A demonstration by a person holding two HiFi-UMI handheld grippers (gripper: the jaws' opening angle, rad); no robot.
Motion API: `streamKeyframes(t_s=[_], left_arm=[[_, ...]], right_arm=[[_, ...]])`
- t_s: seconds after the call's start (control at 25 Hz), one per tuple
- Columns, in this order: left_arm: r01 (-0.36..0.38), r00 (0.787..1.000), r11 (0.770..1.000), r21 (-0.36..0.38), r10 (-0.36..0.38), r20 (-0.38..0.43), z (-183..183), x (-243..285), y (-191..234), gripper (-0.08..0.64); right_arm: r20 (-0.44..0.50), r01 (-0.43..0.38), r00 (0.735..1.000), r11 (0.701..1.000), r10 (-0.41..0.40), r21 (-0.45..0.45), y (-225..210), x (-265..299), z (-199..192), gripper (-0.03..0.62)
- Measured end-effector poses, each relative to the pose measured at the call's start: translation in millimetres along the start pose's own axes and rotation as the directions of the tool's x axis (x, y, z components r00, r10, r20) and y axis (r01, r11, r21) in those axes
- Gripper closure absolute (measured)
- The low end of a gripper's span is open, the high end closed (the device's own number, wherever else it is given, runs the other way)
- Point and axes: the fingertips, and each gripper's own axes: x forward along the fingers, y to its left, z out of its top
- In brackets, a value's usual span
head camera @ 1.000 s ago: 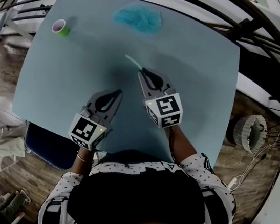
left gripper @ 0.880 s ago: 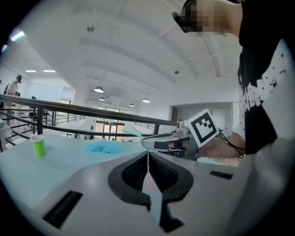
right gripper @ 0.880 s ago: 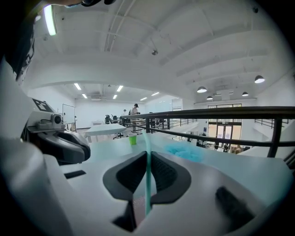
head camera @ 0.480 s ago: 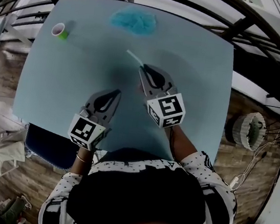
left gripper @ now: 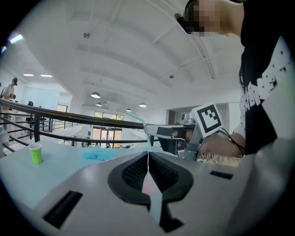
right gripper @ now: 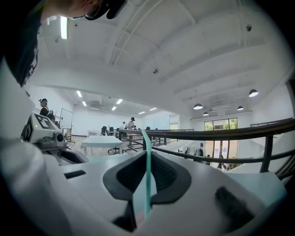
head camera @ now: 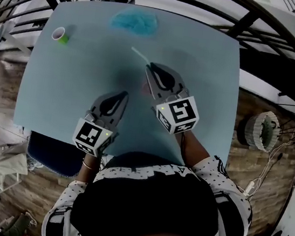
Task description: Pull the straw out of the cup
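Straw is sticking out past the tip of our right gripper in the head view. It is over the middle of the table, well apart from the green cup, which is standing at the far left corner. We are holding our left gripper near the right one, closer to our body. A blue heap, perhaps a cloth, is lying at the far edge. In the left gripper view, its jaws are pressing together with nothing between them, and the cup is showing off to the left. In the right gripper view, the jaws are pinching the pale green straw, which is running upright between them.
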Motion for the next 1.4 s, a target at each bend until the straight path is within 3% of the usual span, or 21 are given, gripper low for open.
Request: streamKeyframes(t_s=[1.4], left_arm=[[0.015,0.999,0.997,0.073,-0.018,0.050,24,-41,-56,0.545]], right_arm=[[0.089,-0.003,0.996,1.000,0.002,0.010,45,-79,38,0.546]])
